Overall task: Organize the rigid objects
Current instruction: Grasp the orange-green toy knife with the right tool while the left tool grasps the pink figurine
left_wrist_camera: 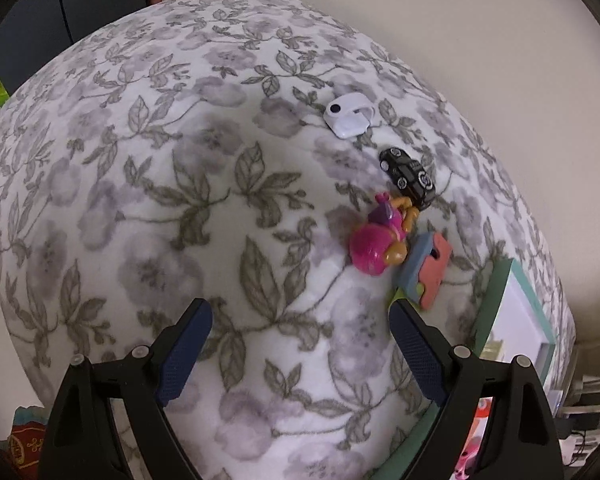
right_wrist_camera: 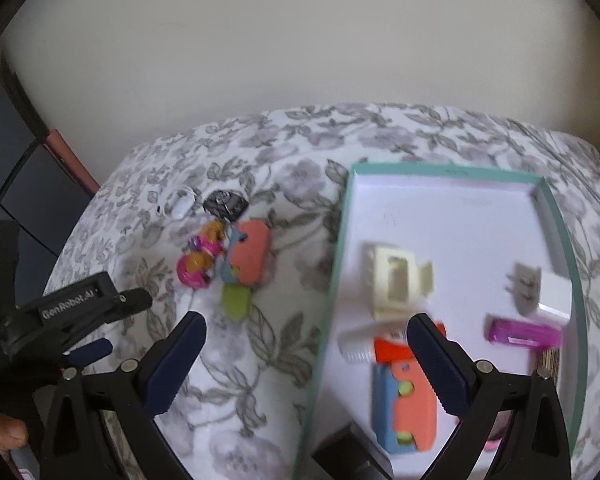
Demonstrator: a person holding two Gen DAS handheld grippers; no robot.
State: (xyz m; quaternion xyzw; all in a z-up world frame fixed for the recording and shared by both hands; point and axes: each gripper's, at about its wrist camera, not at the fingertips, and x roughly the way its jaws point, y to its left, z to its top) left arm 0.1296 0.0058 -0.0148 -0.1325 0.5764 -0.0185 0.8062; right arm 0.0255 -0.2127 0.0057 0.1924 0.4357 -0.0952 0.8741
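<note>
We hold both claws wide apart with nothing in them — the left gripper (left_wrist_camera: 300, 354) and the right gripper (right_wrist_camera: 304, 364). The pink doll (left_wrist_camera: 374, 246) and black toy car (left_wrist_camera: 408, 176) wait left of the teal box (right_wrist_camera: 332, 280), maybe next to go in.

A: This looks like a home, probably a bedroom or a child's room.

B: What shows it?

A: The surface is covered by a soft fleece blanket (left_wrist_camera: 204, 208) printed with grey leaves and mauve flowers, set against a plain cream wall (right_wrist_camera: 300, 40).

B: And the things on it?

A: Small toys: a pink figure (left_wrist_camera: 376, 242), a black toy car (left_wrist_camera: 408, 174), and a teal-rimmed box lid (right_wrist_camera: 556, 216) holding more plastic bits. That is household clutter, not work gear.
</note>
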